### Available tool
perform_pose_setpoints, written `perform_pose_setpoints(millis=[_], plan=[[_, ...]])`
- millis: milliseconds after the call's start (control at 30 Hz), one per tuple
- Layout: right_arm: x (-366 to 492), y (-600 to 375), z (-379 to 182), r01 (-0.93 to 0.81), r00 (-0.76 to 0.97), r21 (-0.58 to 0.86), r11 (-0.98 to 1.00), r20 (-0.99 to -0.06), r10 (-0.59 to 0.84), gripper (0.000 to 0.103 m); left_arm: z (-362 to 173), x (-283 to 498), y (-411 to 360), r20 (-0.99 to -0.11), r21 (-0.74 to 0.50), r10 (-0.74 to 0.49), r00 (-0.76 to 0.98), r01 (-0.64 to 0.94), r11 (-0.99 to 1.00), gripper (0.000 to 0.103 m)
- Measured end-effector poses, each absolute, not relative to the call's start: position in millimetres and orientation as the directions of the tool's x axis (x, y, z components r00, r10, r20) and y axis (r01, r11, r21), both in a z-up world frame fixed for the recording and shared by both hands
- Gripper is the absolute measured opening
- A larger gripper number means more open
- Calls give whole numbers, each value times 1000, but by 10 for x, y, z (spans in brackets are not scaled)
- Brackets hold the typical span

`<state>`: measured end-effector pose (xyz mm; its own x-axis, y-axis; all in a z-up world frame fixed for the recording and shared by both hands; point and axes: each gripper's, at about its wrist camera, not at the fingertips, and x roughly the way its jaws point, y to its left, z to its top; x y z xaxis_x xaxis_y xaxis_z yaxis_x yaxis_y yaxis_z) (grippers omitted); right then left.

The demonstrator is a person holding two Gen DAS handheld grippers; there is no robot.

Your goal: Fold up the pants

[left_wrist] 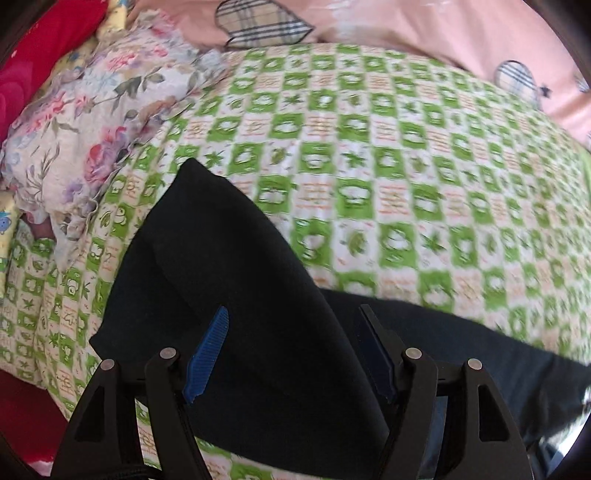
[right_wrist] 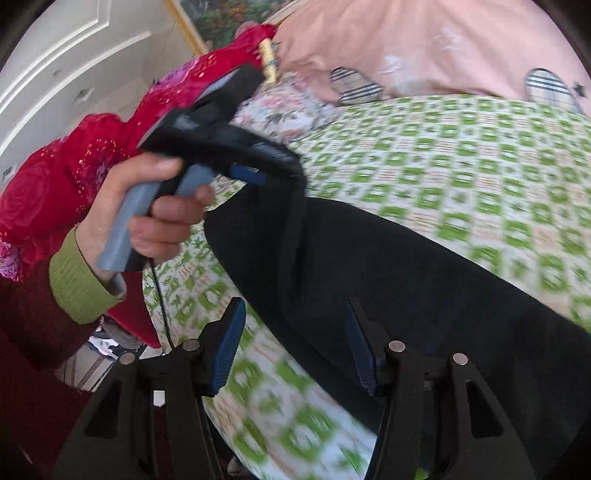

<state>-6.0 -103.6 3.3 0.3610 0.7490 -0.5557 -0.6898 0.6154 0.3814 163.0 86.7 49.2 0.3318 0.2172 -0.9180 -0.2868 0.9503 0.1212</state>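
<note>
Black pants point(left_wrist: 258, 277) lie on a green-and-white checked sheet point(left_wrist: 406, 166), one layer folded over to a pointed corner at the upper left. My left gripper point(left_wrist: 291, 350) hovers over them, open, its blue pads wide apart and touching no cloth. The right wrist view shows the pants point(right_wrist: 406, 277) running from centre to lower right. My right gripper point(right_wrist: 295, 343) stands open above their near edge, nothing pinched. A hand point(right_wrist: 162, 221) holds the left gripper point(right_wrist: 273, 170) just over the pants' far end.
A crumpled floral cloth point(left_wrist: 92, 122) lies at the sheet's upper left. A pink quilt point(left_wrist: 406, 29) with plaid patches borders the far side. A red blanket point(right_wrist: 55, 177) is heaped on the left, with a white panelled wall point(right_wrist: 55, 55) behind it.
</note>
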Motion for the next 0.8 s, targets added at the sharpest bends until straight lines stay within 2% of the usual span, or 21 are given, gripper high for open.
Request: perform_pose_setpoints(millis=[167, 233, 267, 300, 333, 367, 400, 467, 800], plan=[[100, -549, -9, -730, 315, 365, 578, -571, 758, 56, 368, 1719, 1114, -933, 95, 204, 296, -344, 934, 71], [153, -413, -71, -731, 318, 340, 592, -599, 735, 56, 345, 1705, 1156, -933, 87, 198, 299, -346, 934, 64], [177, -374, -107, -727, 319, 331, 602, -613, 723, 56, 336, 1695, 1177, -931, 86, 198, 306, -344, 935, 47], [205, -333, -156, -719, 319, 324, 614, -632, 707, 54, 324, 1688, 1188, -931, 80, 192, 310, -340, 937, 22], [217, -328, -186, -716, 314, 325, 618, -641, 700, 49, 308, 1680, 1211, -935, 61, 172, 311, -336, 940, 13], [229, -308, -222, -714, 306, 324, 620, -652, 693, 33, 306, 1658, 1237, -935, 26, 140, 325, -333, 943, 10], [235, -304, -240, -711, 305, 322, 625, -660, 687, 20, 334, 1624, 1215, -931, 12, 131, 340, -331, 943, 7], [223, -337, -223, -711, 302, 324, 624, -661, 687, 8, 404, 1527, 1243, -915, -26, 107, 388, -322, 946, 5], [-29, -354, 129, -784, 342, 220, 580, -627, 700, 7, 771, 669, 1685, -807, -272, -25, 590, -333, 903, 4]])
